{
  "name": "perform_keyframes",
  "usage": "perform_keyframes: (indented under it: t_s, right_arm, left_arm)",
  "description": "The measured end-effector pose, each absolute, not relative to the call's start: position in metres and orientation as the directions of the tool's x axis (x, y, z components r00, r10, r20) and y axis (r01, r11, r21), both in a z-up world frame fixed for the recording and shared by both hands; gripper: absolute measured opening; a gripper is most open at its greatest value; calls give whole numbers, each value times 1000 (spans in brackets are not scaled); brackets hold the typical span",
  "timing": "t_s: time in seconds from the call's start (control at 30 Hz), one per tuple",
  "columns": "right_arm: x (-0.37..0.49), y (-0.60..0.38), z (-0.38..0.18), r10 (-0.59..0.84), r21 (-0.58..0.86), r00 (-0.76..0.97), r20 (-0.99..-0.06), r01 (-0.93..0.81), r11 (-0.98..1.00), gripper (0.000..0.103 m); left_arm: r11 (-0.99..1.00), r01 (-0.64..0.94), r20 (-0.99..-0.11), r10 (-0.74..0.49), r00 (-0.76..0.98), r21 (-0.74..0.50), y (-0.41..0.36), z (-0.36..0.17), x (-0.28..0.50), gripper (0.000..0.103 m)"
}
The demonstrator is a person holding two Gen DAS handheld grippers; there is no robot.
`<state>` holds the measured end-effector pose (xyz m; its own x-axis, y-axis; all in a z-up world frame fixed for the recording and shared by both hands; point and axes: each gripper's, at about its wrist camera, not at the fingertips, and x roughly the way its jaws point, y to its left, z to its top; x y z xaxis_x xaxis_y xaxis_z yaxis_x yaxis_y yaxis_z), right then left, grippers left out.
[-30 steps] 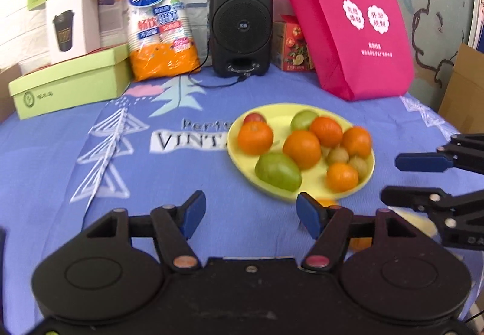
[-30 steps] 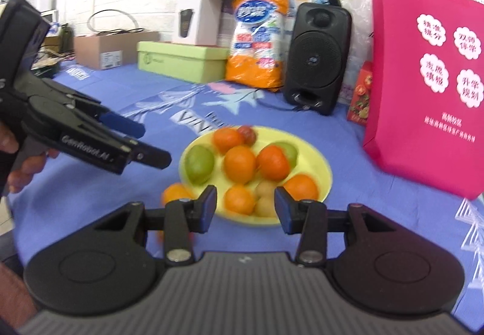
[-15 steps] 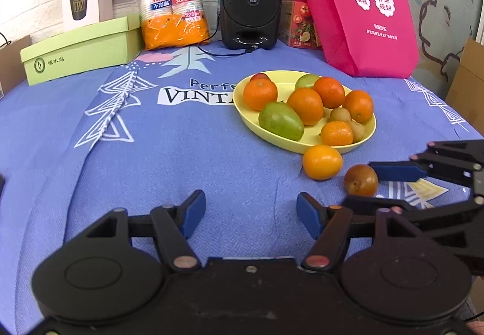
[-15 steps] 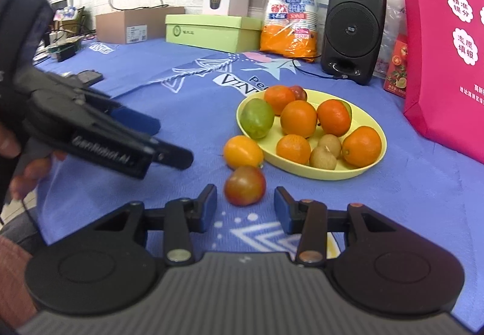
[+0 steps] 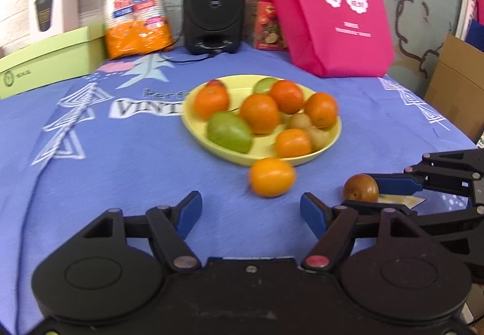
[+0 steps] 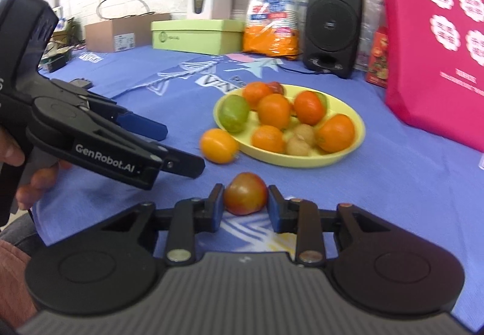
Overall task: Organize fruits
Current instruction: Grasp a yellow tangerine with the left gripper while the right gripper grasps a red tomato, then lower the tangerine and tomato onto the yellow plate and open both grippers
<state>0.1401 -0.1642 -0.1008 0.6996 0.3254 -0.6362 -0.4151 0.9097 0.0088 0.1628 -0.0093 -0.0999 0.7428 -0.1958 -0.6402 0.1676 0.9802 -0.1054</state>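
Most of the fruit is already sitting in the yellow plate (image 6: 351, 150) on the blue-clothed counter (image 5: 121, 159): several oranges, a green fruit and a few small brownish ones. Two pieces are lying outside it. The right tool (image 6: 245, 206) is closing its blue pads against the sides of a reddish-brown fruit (image 6: 245, 197) near the front edge, apparently gripping it on the cloth. The left tool (image 5: 250, 211) is hanging open and empty, pointing at a loose orange (image 5: 271, 177) just beside the plate's rim. Both likely remain to be plated.
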Motion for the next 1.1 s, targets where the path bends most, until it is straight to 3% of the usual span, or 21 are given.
perform_keyframes:
  t_s: [0.13, 0.3, 0.53, 1.1]
  right_arm:
    - [134, -176, -102, 315, 17, 708, -632, -394, 919, 29]
    - [132, -181, -103, 317, 25, 711, -627, -389, 921, 29]
    - [131, -181, -104, 321, 36, 713, -623, -384, 923, 29]
    - [127, -176, -101, 306, 20, 717, -626, -377, 926, 29]
  left_arm:
    - [977, 176, -625, -215, 751, -124, -22, -103, 174, 71]
    - [982, 156, -627, -188, 756, -106, -28, -109, 186, 63]
    - [981, 156, -631, -194, 751, -116, -22, -108, 189, 38]
    - [978, 157, -617, -209, 759, -139, -17, -92, 165, 37]
